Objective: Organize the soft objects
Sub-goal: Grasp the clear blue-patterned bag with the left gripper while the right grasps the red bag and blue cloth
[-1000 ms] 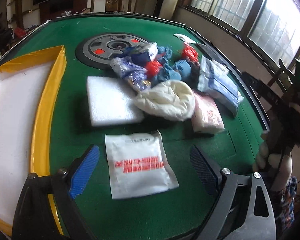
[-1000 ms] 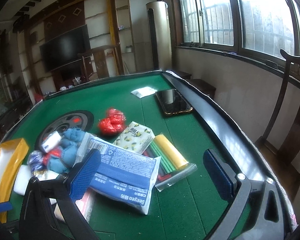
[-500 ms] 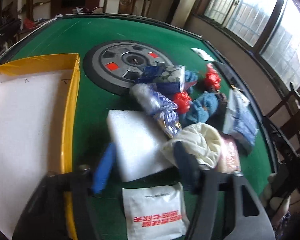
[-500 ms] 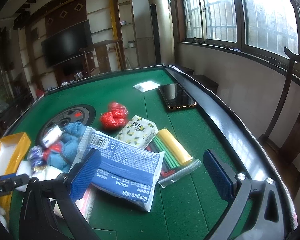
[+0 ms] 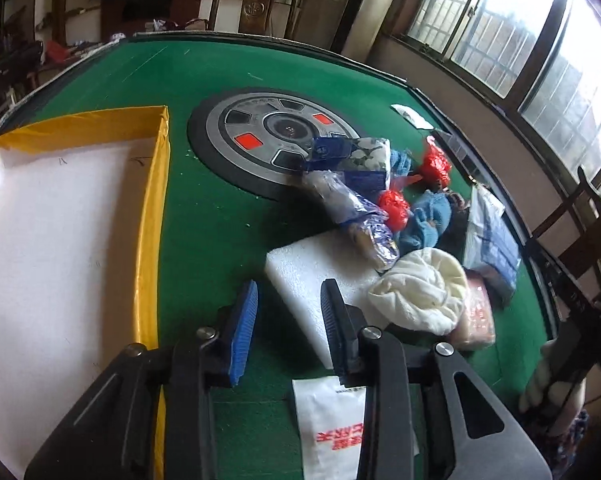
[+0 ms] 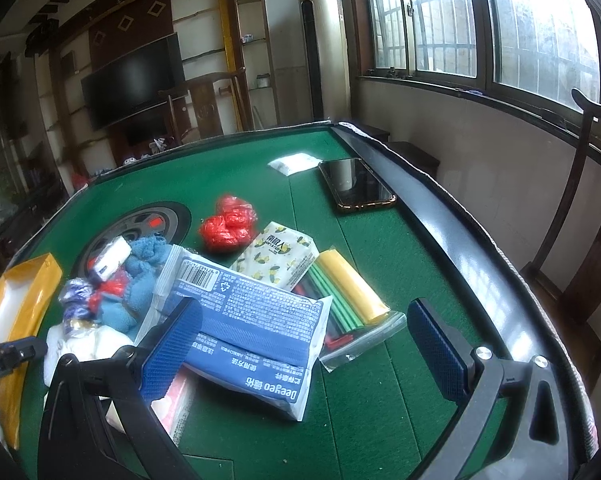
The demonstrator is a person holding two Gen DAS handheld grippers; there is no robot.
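L gripper point(image 5: 288, 320) had just been closing, jaws narrowed to a small gap w/ nothing between them; its right finger overlapped the near corner of the white foam block point(image 5: 312, 280), prob. lining up to pinch that edge & carry it to the yellow-walled tray point(image 5: 156, 216) at left. R gripper point(image 6: 304, 344) hung wide open & empty over the blue wipes pack point(image 6: 256, 340), likely waiting its turn. Soft things sat heaped mid tabletop point(image 5: 204, 216): cream cloth point(image 5: 424, 292), blue knit point(image 5: 424, 220), red bags point(image 6: 228, 222). Only the R view showed the phone point(image 6: 356, 184), lemon-print tissue pack point(image 6: 276, 258) & zip bag of sticks point(image 6: 352, 304); only the L view showed the tray's bare floor & a white sachet point(image 5: 328, 428) below the gripper.
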